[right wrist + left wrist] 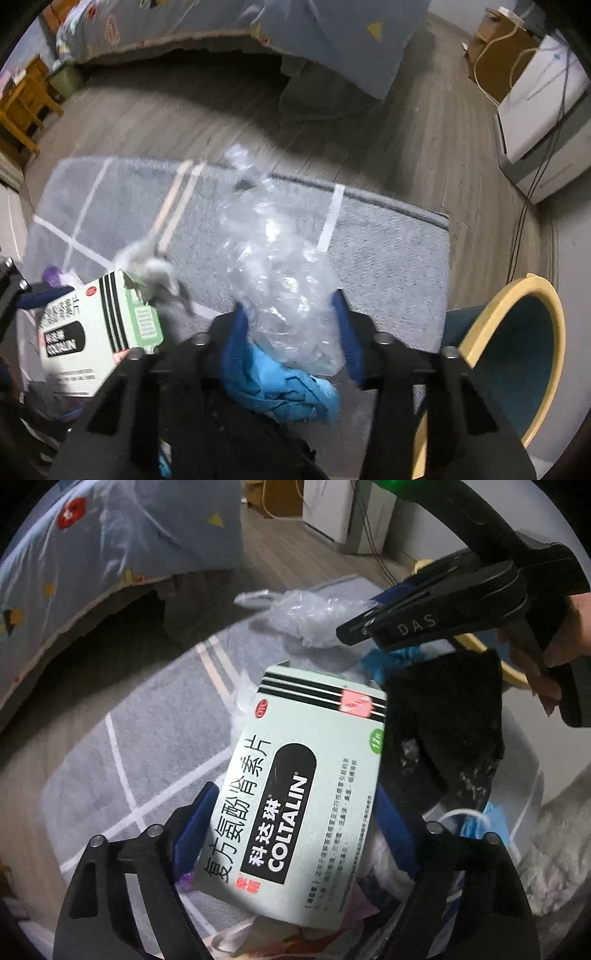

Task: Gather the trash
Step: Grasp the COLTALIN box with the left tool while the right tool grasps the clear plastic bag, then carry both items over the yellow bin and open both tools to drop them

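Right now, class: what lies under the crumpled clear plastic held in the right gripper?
Under the clear plastic you can see a blue crumpled piece and the grey rug. What the plastic and blue piece cover is hidden.

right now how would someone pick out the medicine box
Find the grey rug beside the bed. Over its near edge, the left gripper has the medicine box between its blue pads: pale green card, black stripes, COLTALIN in white, unlike the clear plastic and blue cloth nearby.

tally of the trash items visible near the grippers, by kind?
Medicine box: 1
Clear crumpled plastic bag: 1
Blue glove-like scrap: 1
Black cloth item: 1
Total: 4
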The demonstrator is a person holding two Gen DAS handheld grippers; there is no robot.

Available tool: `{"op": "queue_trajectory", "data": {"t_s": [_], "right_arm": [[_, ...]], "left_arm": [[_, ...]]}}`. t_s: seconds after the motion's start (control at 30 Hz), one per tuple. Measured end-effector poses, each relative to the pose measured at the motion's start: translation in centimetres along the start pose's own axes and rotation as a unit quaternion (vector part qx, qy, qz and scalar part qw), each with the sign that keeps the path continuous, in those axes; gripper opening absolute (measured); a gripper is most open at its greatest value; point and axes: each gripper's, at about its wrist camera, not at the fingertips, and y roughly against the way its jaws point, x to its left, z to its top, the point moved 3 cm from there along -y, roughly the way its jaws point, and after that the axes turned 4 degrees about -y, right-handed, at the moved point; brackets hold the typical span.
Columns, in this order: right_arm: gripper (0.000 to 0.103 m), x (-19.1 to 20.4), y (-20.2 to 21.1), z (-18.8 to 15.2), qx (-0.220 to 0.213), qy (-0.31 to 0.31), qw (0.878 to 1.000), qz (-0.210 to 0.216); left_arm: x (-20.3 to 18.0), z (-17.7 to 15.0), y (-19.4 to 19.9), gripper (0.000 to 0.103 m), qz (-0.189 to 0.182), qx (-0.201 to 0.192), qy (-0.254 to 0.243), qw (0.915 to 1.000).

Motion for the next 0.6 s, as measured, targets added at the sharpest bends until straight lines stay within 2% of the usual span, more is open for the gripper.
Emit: {"op": "queue_trajectory", "data": {"t_s": [0.13,0.33,0.5,0.6], "right_arm": [[0.028,-0.8,1.8,-0.1,-0.019,-0.024,0.999,0.013],[0.027,-2.2,5.5,-1.2,-0.054,-0.05,0.997,0.022],[0.027,-4.0,10.2,-3.1,-0.093,-0.072,0.992,0.034],[0.027,-5.3,13.5,-4.4,-0.113,-0.106,0.986,0.053]], "left_arm": [[-0.3,0.7,1.5,0.078,0.007,-0.026,0.007,0.9996],[-0.5,1.5,4.0,0.077,0.016,-0.06,0.019,0.9979],[-1.9,1.7,7.2,0.077,0.033,-0.093,0.019,0.995],[-2.9,2.4,9.3,0.077,0.04,-0.118,0.021,0.992]]}}
